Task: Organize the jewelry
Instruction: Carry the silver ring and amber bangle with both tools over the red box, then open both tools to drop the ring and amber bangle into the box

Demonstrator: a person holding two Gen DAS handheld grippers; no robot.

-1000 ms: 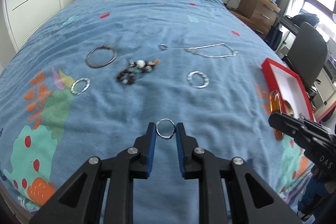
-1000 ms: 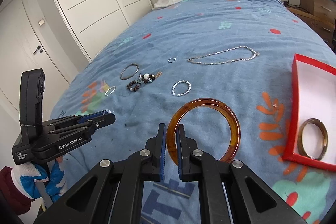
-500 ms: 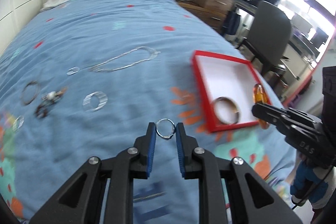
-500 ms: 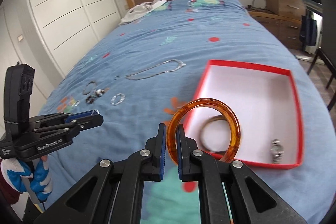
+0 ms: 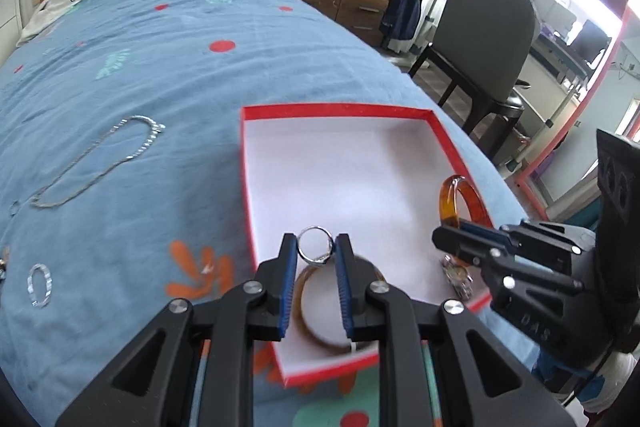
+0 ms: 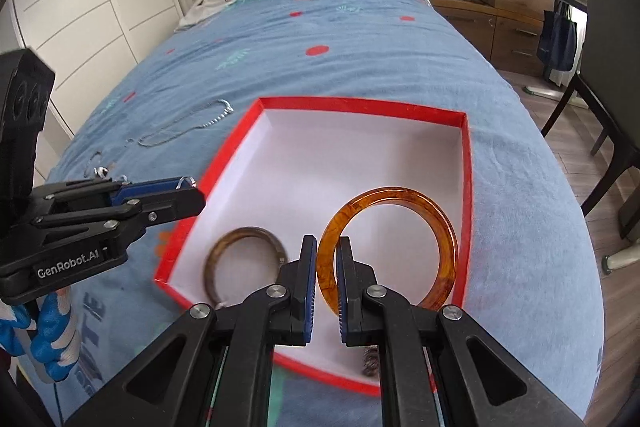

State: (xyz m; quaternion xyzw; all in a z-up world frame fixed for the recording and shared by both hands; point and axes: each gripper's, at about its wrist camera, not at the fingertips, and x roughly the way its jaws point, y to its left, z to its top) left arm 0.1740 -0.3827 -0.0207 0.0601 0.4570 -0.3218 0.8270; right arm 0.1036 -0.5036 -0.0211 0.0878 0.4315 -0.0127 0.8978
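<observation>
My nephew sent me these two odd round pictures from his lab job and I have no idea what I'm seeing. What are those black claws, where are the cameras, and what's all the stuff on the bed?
There is no robot: a person holds a two-finger gripper in each hand, and each carries a wide-angle camera looking along its fingers. That is why the pictures look round.

In the left camera's picture, the left gripper pinches a small silver ring over a red box. The other tool shows at the right edge.

In the right camera's picture, the right gripper grips an amber bangle over the same box. A darker brown bangle and a watch already lie inside.

On the blue bedspread lie a silver chain and a small silver bracelet. The jewelry is being gathered into the box.
</observation>
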